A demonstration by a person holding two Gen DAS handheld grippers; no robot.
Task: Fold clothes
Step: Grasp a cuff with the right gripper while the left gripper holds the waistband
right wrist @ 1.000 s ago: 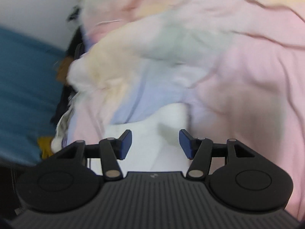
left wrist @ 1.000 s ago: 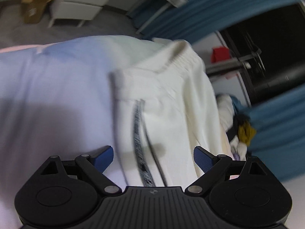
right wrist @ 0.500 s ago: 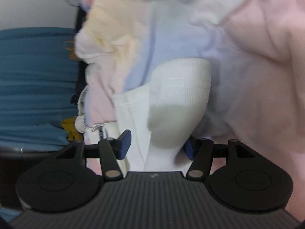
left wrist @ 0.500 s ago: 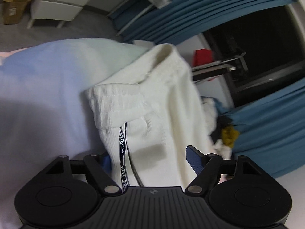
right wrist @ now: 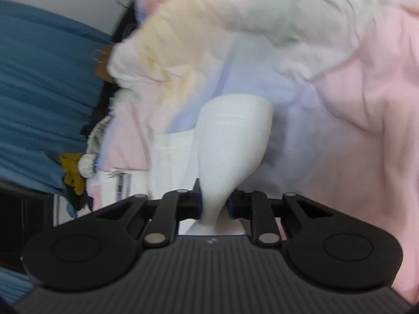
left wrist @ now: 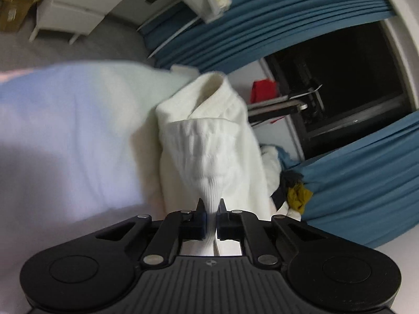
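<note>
As both grippers are clamped on one garment, the entries run from the left of the scene to the right.

Bedding: a pastel sheet (left wrist: 65, 136) lies left of the left fingers and carries the garment; no counter is visible.

Left gripper (left wrist: 210, 209): fingers closed tight on a pinch of the white ribbed garment (left wrist: 207, 157). The fabric fans out ahead of the fingertips to a folded-over ribbed band. Judged purpose: to anchor one end so the cloth can be drawn flat.

Clothes heap: loose items, one mustard-coloured (left wrist: 298, 196), lie right of the left fingers against the blue curtain (left wrist: 353, 183). No basket or other container shows; what holds the heap cannot be told.

Right gripper (right wrist: 213, 204): fingers closing on a bunched neck of the same white knit (right wrist: 233, 141), which is pressed between them and flares into a rounded cuff ahead. Judged purpose: to hold the opposite end for a two-handed fold.

Quilt: crumpled pink fabric (right wrist: 366, 104) lies right of the right fingers.
</note>
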